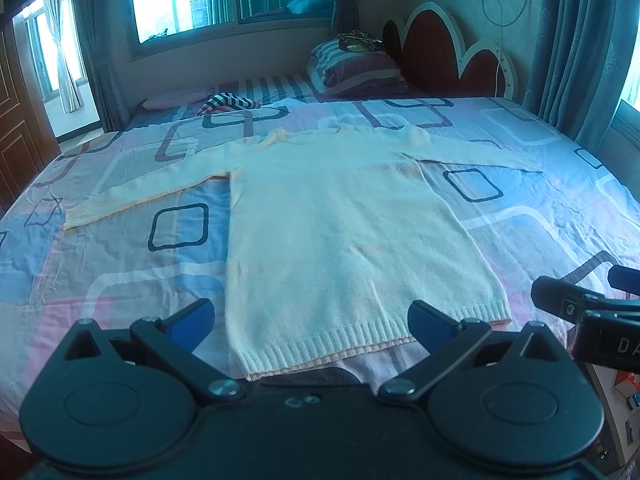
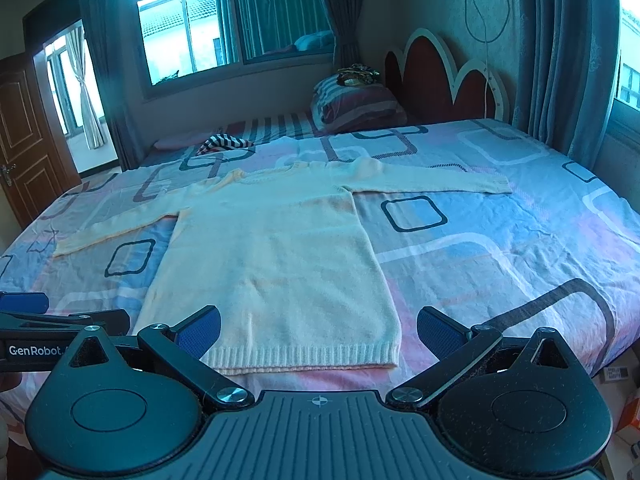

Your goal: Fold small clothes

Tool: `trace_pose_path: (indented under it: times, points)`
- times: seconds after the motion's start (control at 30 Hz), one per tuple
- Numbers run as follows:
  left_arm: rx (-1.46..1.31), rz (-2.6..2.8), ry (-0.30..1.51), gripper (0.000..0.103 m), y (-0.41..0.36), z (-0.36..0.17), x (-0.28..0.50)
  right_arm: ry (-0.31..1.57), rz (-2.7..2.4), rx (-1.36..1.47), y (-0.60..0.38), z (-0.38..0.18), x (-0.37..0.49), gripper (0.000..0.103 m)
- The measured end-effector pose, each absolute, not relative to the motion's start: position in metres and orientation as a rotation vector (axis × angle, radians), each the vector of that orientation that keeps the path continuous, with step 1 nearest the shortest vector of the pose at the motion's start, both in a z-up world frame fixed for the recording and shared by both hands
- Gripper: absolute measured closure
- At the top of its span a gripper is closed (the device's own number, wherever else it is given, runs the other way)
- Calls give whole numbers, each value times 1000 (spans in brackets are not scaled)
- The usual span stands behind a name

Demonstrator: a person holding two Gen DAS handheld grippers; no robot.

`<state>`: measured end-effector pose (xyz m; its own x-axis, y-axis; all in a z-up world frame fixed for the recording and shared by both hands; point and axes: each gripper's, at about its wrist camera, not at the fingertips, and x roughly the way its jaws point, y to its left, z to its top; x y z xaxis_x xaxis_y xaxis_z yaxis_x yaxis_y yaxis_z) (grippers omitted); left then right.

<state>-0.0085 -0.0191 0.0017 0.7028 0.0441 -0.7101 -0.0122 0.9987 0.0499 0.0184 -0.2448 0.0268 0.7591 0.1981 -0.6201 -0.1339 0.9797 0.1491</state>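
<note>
A cream long-sleeved knit sweater [image 1: 340,232] lies flat on the bed, hem towards me, both sleeves spread out to the sides. It also shows in the right wrist view [image 2: 272,256]. My left gripper [image 1: 310,322] is open and empty, held just above the hem near the bed's front edge. My right gripper [image 2: 318,330] is open and empty, held over the hem's right part. The right gripper also shows at the right edge of the left wrist view [image 1: 592,308]. The left gripper shows at the left edge of the right wrist view [image 2: 48,328].
The bed has a patterned pink and blue sheet [image 1: 540,220]. A striped cloth [image 1: 228,103] and striped pillows [image 1: 356,68] lie at the far side by the red headboard [image 1: 436,52]. A wooden door [image 2: 24,148] stands at the left.
</note>
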Motion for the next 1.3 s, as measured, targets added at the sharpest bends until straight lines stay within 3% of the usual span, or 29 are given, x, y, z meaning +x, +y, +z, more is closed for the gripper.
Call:
trace_pose_path:
  times: [1.3]
  points:
    - [14,62,795,1,-18,-2,36,715,151,122,-262,14,55,0]
